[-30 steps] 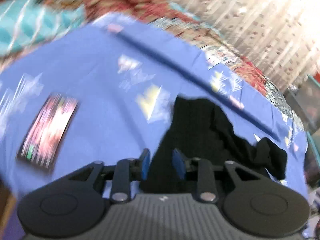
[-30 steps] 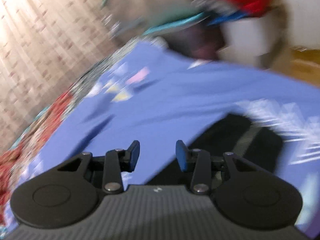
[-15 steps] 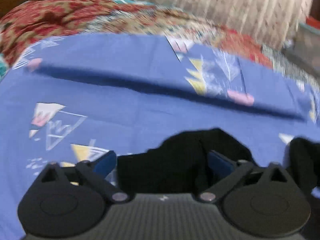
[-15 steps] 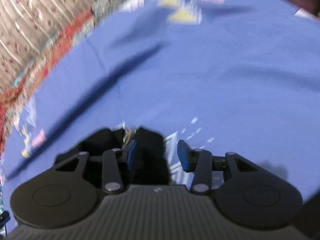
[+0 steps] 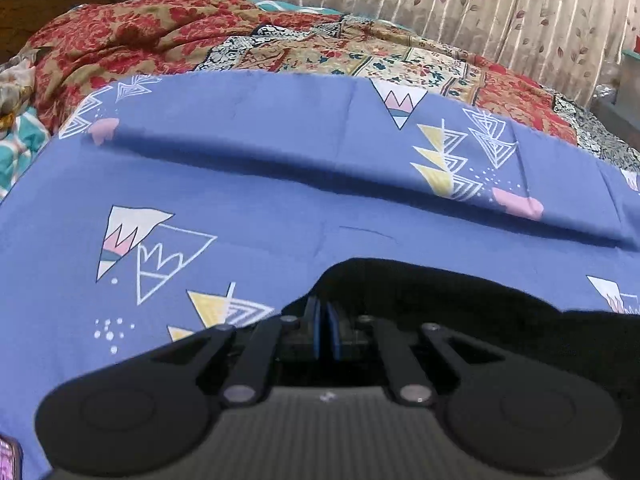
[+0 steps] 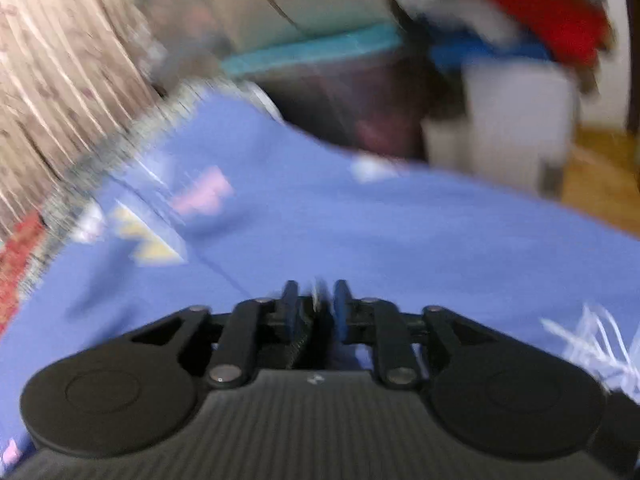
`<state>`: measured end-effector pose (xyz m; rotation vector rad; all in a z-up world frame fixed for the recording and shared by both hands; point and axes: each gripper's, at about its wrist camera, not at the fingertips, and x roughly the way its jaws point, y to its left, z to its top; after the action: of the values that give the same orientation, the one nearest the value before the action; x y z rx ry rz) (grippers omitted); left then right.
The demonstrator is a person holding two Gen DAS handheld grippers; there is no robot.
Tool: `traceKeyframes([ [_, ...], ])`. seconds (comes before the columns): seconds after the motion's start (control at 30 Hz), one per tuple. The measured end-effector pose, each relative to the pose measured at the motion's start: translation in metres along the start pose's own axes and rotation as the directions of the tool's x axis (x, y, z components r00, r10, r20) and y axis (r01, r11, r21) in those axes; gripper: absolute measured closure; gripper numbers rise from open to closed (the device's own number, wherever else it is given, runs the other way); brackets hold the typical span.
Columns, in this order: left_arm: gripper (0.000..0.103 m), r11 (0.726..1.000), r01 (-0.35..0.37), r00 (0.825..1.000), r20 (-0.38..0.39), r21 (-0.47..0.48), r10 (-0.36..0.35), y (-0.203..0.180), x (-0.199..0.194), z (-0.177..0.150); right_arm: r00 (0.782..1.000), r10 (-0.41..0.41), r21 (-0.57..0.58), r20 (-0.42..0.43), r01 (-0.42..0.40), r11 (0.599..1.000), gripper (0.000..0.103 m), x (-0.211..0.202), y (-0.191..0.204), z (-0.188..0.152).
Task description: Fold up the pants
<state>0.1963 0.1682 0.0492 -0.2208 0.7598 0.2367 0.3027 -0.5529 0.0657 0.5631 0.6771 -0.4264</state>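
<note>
A: Left wrist view, item one: left gripper (image 5: 325, 330). Condition?

B: Jaws drawn fully together, blue pads nearly touching. They sit at the near-left edge of the black pants (image 5: 432, 300). Whether any cloth is pinched between the pads cannot be told; the fabric and the gripper body are both black there.

A: Item two, the pants. Location?

B: Lying on the blue bedsheet (image 5: 260, 200), at the bottom centre of this view, running off toward the right edge. Rumpled; no leg or waistband can be made out.

A: Bedsheet markings?

B: Printed triangles in white, yellow and pink. A long raised fold (image 5: 320, 160) crosses the sheet beyond the pants.

A: Further stock behind it?

B: Red and tan patterned blanket (image 5: 160, 36), then a beige curtain (image 5: 440, 0) with a leaf print. A lit phone (image 5: 8, 458) shows at the lower-left corner, on the sheet.

A: Right wrist view, item: right gripper (image 6: 314, 308).

B: Picture heavily blurred. Jaws closing, a narrow gap left between the pads. Something dark and ribbed sits low between the fingers; whether it is cloth or gripper body cannot be told.

A: Pants in that view?

B: Only a dark patch at the lower-right corner, too smeared to identify. Blue sheet fills the middle, with blurred red, blue and white shapes behind.
</note>
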Motion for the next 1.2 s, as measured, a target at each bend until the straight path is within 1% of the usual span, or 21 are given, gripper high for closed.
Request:
traceKeyframes([
  [0.1,0.098,1.000,0.007,1.000,0.021,0.018,-0.008,-0.006,-0.007,-0.004,0.998,-0.051,0.051,0.020,0.050,0.997,0.069,-0.011,-0.026,-0.006],
  [0.2,0.098,0.999,0.009,0.999,0.040,0.043,-0.011,-0.012,-0.013,0.000,1.000,0.011,0.037,0.004,-0.011,0.999,0.069,-0.019,-0.020,-0.010],
  [0.27,0.098,0.999,0.011,0.999,0.047,0.049,-0.013,-0.013,-0.017,0.001,0.997,0.069,-0.028,-0.040,-0.070,0.997,0.068,-0.015,0.007,-0.011],
  [0.33,0.098,0.999,0.015,0.999,0.050,0.041,-0.017,-0.012,-0.019,0.002,0.990,0.112,-0.099,-0.081,-0.120,0.988,0.057,-0.011,0.035,-0.014],
  [0.37,0.098,0.999,0.016,0.999,0.051,0.036,-0.018,-0.012,-0.019,0.002,0.987,0.122,-0.126,-0.106,-0.135,0.983,0.047,-0.003,0.051,-0.018],
  [0.4,0.098,0.999,0.015,0.998,0.053,0.031,-0.017,-0.011,-0.020,0.002,0.984,0.119,-0.135,-0.131,-0.137,0.981,0.042,0.006,0.064,-0.022],
  [0.47,0.098,0.999,0.013,0.999,0.052,0.030,-0.014,-0.011,-0.020,0.003,0.979,0.087,-0.134,-0.183,-0.113,0.985,0.042,0.027,0.082,-0.027],
  [0.57,0.098,0.999,0.007,0.999,0.048,0.039,-0.009,-0.012,-0.017,0.003,0.975,-0.016,-0.131,-0.220,-0.014,0.991,0.042,0.063,0.095,-0.031],
  [0.6,0.098,0.999,0.004,0.999,0.047,0.041,-0.006,-0.013,-0.016,0.003,0.970,-0.039,-0.129,-0.241,0.008,0.992,0.046,0.073,0.097,-0.032],
  [0.63,0.098,0.999,0.002,0.999,0.046,0.044,-0.004,-0.013,-0.014,0.003,0.963,-0.068,-0.134,-0.259,0.034,0.990,0.057,0.083,0.098,-0.035],
  [0.67,0.098,0.999,-0.001,0.999,0.046,0.046,-0.001,-0.014,-0.012,0.003,0.967,-0.101,-0.155,-0.232,0.066,0.986,0.091,0.084,0.098,-0.035],
  [0.7,0.098,0.999,-0.004,0.999,0.046,0.049,0.002,-0.015,-0.010,0.003,0.969,-0.126,-0.168,-0.212,0.090,0.982,0.094,0.081,0.099,-0.035],
  [0.73,0.098,0.999,-0.010,0.999,0.044,0.051,0.008,-0.016,-0.007,0.005,0.972,-0.107,-0.144,-0.211,0.077,0.987,0.094,0.080,0.098,-0.031],
  [0.77,0.098,0.999,-0.015,0.999,0.044,0.048,0.013,-0.016,-0.005,0.006,0.978,-0.068,-0.097,-0.195,0.049,0.994,0.094,0.076,0.095,-0.024],
  [0.83,0.098,1.000,-0.011,0.999,0.053,0.024,0.009,-0.013,-0.003,0.010,0.993,0.051,-0.001,-0.110,-0.052,0.999,0.094,0.058,0.093,-0.004],
  [0.87,0.098,1.000,0.002,0.998,0.064,0.001,-0.002,-0.010,-0.004,0.012,0.991,0.127,0.054,-0.044,-0.125,0.991,0.094,0.045,0.089,0.007],
  [0.9,0.098,1.000,0.018,0.997,0.076,-0.020,-0.017,-0.008,-0.005,0.013,0.981,0.193,0.100,0.027,-0.195,0.976,0.094,0.032,0.084,0.016],
  [0.97,0.098,0.998,0.033,0.994,0.107,-0.047,-0.028,-0.005,-0.007,0.012,0.954,0.267,0.139,0.133,-0.285,0.948,0.094,0.015,0.075,0.028],
  [1.0,0.098,0.999,0.029,0.993,0.111,-0.045,-0.024,-0.005,-0.006,0.012,0.957,0.257,0.125,0.131,-0.273,0.954,0.094,0.014,0.074,0.030],
  [1.07,0.098,0.999,0.015,0.995,0.100,-0.035,-0.012,-0.008,-0.003,0.009,0.976,0.206,0.087,0.073,-0.212,0.973,0.094,0.018,0.073,0.029],
  [1.2,0.098,0.999,0.039,0.996,0.084,-0.038,-0.036,-0.011,-0.008,0.005,0.977,0.210,0.158,0.027,-0.212,0.964,0.094,0.019,0.052,0.021],
])
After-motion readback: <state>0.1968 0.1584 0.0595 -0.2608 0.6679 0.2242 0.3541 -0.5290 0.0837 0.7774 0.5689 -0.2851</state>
